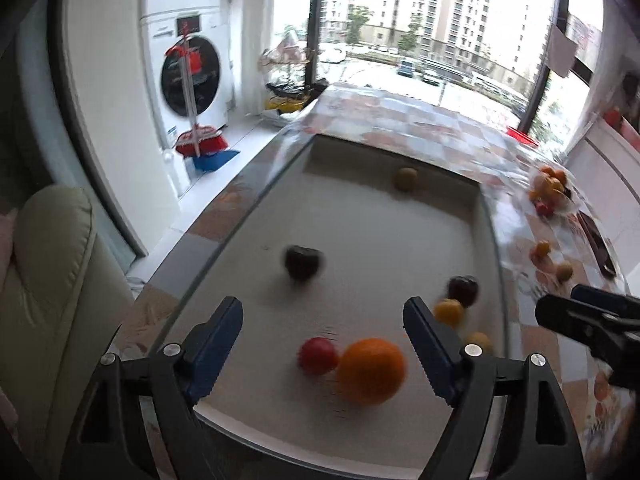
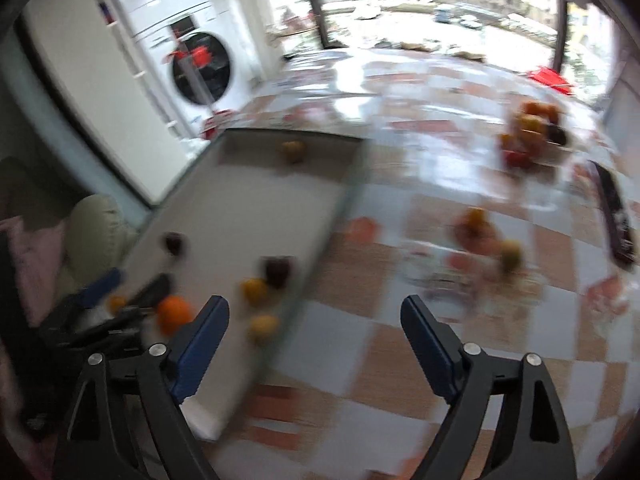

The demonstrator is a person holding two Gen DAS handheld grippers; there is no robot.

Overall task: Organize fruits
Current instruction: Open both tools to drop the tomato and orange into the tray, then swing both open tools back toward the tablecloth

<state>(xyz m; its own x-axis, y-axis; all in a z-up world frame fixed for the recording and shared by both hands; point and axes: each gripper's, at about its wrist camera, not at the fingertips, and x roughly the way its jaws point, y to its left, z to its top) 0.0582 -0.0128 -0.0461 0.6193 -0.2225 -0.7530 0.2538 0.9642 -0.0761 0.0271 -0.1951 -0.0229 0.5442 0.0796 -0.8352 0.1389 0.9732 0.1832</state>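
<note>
A white tray (image 1: 360,216) lies on the checkered table and holds several fruits. An orange (image 1: 370,372) and a red fruit (image 1: 317,355) lie between the tips of my open, empty left gripper (image 1: 322,320). A dark plum (image 1: 303,262) sits mid-tray, another dark plum (image 1: 463,290) and a yellow fruit (image 1: 449,312) by the right rim, a brownish fruit (image 1: 406,178) at the far end. My right gripper (image 2: 314,320) is open and empty over the table, right of the tray (image 2: 248,200). Loose fruits (image 2: 476,224) lie ahead of it.
A pile of fruit in a clear bag (image 2: 532,132) sits at the far right of the table, also seen in the left wrist view (image 1: 550,190). A dark flat object (image 2: 616,216) lies at the right edge. A washing machine (image 1: 188,76) and a chair (image 1: 52,280) stand to the left.
</note>
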